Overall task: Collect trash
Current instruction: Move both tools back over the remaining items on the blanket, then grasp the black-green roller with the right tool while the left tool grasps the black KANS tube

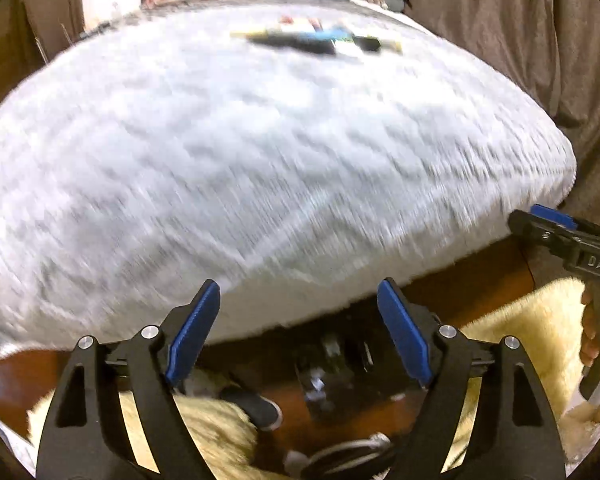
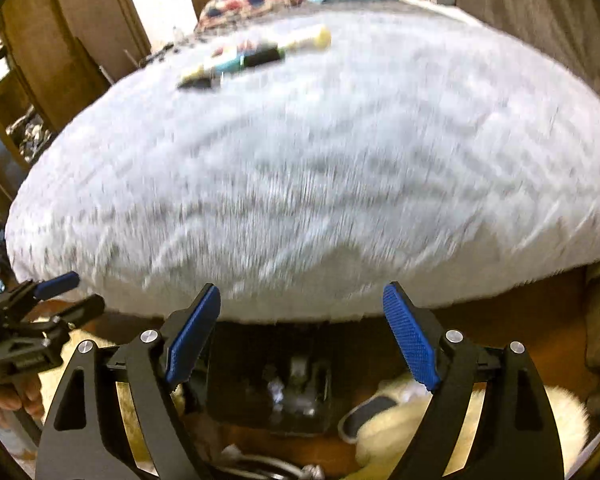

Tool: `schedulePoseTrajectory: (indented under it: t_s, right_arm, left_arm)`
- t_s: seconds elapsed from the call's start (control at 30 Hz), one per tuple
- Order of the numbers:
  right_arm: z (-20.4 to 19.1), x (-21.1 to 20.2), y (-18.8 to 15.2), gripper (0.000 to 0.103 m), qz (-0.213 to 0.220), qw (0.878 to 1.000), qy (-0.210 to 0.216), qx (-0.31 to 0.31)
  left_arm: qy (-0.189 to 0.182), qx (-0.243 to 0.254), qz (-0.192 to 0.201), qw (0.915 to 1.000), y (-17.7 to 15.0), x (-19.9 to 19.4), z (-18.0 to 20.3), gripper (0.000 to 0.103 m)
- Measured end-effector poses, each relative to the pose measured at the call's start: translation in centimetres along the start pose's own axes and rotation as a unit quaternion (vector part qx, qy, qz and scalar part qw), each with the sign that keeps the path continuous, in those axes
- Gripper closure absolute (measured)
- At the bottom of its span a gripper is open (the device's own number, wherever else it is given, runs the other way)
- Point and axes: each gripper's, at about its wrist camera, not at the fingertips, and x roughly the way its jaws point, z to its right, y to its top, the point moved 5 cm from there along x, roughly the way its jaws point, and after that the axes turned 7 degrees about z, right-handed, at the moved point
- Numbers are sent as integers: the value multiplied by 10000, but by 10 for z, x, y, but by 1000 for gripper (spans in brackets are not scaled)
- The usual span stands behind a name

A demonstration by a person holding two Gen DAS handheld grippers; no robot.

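While both grippers hang apart and empty, a grey furry blanket (image 1: 260, 152) covers the bed.
Left gripper (image 1: 298, 332) and right gripper (image 2: 302, 334) stand wide. Blurred wrappers (image 2: 256, 58) lie far across the blanket; brown curtains (image 1: 500, 20) hang behind.

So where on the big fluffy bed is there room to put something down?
Most of the fluffy grey-white blanket is bare: the whole wide stretch between its near edge and the blurry cluster of colourful small items farther back. It gets crowded there, and behind, by the checked red-and-blue cushion. Both open grippers hold nothing.
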Motion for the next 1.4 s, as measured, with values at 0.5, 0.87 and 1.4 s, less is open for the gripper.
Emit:
schedulePoseTrajectory:
  t_s: [0.5, 0.87, 1.4]
  right_arm:
    - [-23, 59, 100, 19, 487, 9984, 60, -270]
    - [-57, 145, 160, 26, 294, 9984, 57, -473]
    - [-62, 188, 179, 32, 71, 9985, 113, -536]
  left_arm:
    - [277, 122, 425, 9986, 85, 28, -25, 24]
    - [269, 144, 369, 9989, 124, 66, -22, 15]
    - [280, 167, 365, 9988, 151, 91, -20, 15]
